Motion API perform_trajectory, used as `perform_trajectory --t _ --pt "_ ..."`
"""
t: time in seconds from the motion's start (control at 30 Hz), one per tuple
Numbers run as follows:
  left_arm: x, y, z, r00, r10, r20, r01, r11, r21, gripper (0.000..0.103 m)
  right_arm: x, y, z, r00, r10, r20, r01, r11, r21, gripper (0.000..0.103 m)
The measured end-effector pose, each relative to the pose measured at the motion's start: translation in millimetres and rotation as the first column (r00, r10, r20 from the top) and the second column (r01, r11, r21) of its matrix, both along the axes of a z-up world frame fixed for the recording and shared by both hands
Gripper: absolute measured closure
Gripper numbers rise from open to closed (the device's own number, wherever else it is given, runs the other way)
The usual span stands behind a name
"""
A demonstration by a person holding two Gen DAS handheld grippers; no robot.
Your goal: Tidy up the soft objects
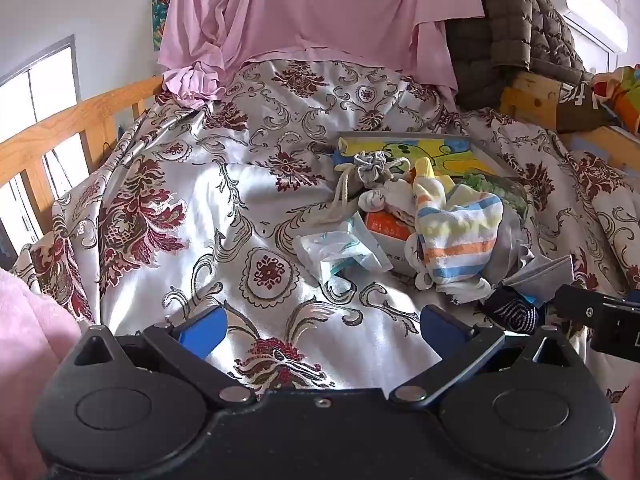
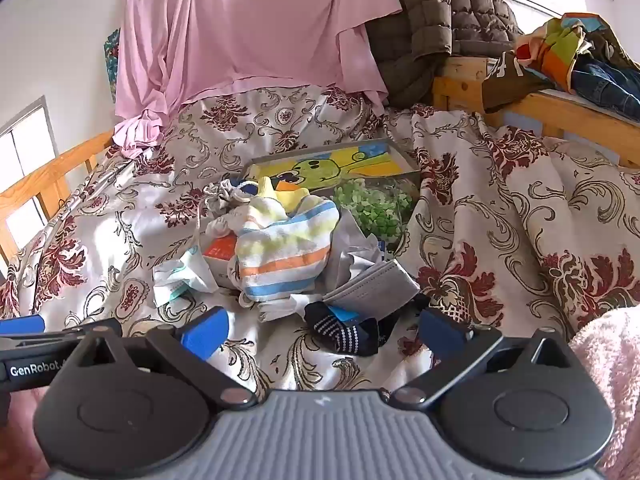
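A pile of soft things lies on the floral bedspread (image 1: 168,200). It holds a striped towel (image 1: 456,240) (image 2: 284,256), a grey drawstring pouch (image 1: 370,170) (image 2: 222,196), a tissue pack (image 1: 340,252) (image 2: 180,276), a grey wallet (image 2: 372,290) (image 1: 540,278) and dark striped socks (image 2: 344,330) (image 1: 512,314). My left gripper (image 1: 322,328) is open and empty, to the left of the pile. My right gripper (image 2: 324,328) is open, its jaws either side of the socks, just short of them.
A picture box (image 2: 332,168) with a cartoon lid sits behind the pile. A pink sheet (image 1: 312,12) and a quilted jacket (image 1: 512,32) hang at the back. A wooden bed rail (image 1: 52,136) runs along the left, and a wooden shelf with clothes (image 2: 580,60) stands at the right.
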State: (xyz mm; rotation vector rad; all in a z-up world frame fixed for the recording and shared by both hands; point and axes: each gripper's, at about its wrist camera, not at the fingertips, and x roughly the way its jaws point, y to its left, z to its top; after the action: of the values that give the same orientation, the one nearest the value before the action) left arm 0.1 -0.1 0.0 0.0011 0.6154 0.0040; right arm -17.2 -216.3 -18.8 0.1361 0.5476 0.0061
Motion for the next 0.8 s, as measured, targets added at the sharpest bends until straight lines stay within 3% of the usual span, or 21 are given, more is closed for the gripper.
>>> perform_trajectory --t 0.8 --pt "0.1 0.0 0.0 1.000 -0.001 -0.002 0.001 1.000 -0.003 0.001 -0.8 -0.6 -0.8 1.000 0.002 0.006 -0.002 1.000 0.011 0.000"
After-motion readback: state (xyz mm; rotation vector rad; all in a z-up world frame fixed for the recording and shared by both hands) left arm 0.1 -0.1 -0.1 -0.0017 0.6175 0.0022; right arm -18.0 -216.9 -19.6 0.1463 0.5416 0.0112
